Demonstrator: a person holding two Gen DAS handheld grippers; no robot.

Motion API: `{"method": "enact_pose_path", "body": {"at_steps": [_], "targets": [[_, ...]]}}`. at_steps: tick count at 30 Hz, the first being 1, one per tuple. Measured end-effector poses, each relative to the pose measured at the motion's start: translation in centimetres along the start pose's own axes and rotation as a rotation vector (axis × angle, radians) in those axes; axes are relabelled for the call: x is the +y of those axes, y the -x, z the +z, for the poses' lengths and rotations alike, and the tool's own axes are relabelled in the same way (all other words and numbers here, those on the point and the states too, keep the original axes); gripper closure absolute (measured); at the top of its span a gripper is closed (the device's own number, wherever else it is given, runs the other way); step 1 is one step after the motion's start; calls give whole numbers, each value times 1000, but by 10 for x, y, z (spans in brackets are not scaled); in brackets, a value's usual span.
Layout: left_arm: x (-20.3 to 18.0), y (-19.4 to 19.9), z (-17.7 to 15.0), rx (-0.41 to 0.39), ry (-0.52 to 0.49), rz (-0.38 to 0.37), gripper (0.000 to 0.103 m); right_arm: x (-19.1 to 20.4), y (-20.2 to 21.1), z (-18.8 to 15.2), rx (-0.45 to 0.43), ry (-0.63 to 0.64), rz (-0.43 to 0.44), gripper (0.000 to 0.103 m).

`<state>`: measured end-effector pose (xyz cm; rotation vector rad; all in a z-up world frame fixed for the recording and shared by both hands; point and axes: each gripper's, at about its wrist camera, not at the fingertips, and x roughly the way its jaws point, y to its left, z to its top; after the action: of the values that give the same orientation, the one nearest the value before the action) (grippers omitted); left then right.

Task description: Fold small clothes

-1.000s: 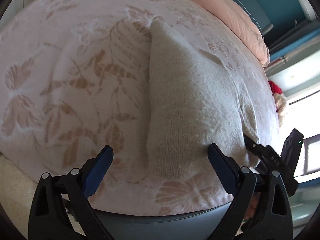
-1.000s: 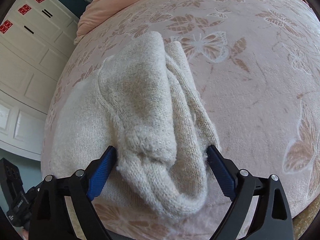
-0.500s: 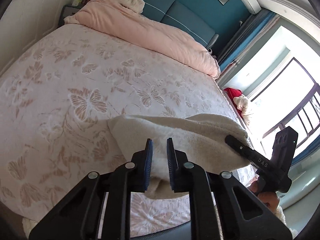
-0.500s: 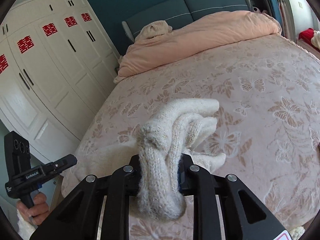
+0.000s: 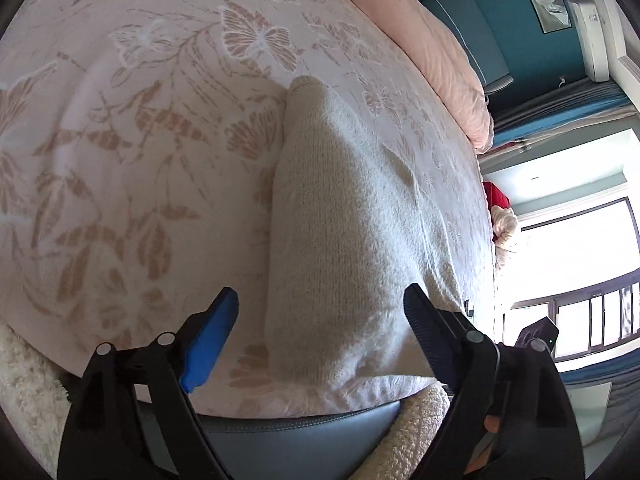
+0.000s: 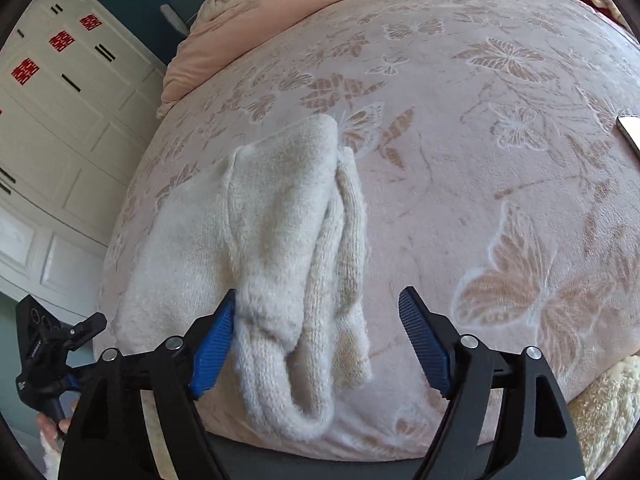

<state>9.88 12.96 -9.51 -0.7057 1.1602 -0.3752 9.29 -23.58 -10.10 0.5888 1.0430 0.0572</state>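
A cream knitted garment lies folded on the bed near its front edge. It also shows in the right wrist view, with a bunched, rolled end toward me. My left gripper is open, its jaws either side of the garment's near end. My right gripper is open around the bunched end, with the left fingertip touching the knit. The left gripper's body shows at the lower left of the right wrist view.
The bedspread is pink with butterfly patterns. A peach duvet lies at the head of the bed. A phone lies at the right. White wardrobes stand left. A window is at right.
Half a second ago both grippers were shut on the garment and held it lifted. Now both are open and the garment lies down on the bed.
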Motion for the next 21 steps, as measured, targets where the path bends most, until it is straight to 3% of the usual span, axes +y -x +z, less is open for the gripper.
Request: {"method": "enact_pose_path", "body": {"at_steps": [3,5,7,8,9,11,12,15,17,19,20,21], "targets": [[-4,-24,14,20,26,0,11,-6,-29,14,63,-76,44,20],[0,-48,19,76,55,6,11,-13,-56,19,151,-162,108,20],[4,-69,20,147,78,24,15,-6,-67,21,192,-193,171,49],[2,-74,20,173,76,7,36,6,-59,25,174,-147,152,63],[-5,-71,22,164,54,32,46,22,-47,30,145,-79,152,68],[-26,-53,28,122,-41,18,58,55,-10,42,60,42,225,71],[-37,-39,32,93,-75,-2,59,70,10,47,10,93,243,71],[-66,3,46,12,-143,-88,59,90,56,62,-117,164,312,71],[-81,20,53,-35,-184,-99,55,83,56,72,-123,148,319,65],[-89,17,58,-61,-232,-36,41,62,31,78,-115,157,205,49],[-87,9,58,-75,-259,21,25,42,17,77,-104,130,124,39],[-81,-3,56,-84,-284,98,17,22,3,76,-72,70,38,39]]}}
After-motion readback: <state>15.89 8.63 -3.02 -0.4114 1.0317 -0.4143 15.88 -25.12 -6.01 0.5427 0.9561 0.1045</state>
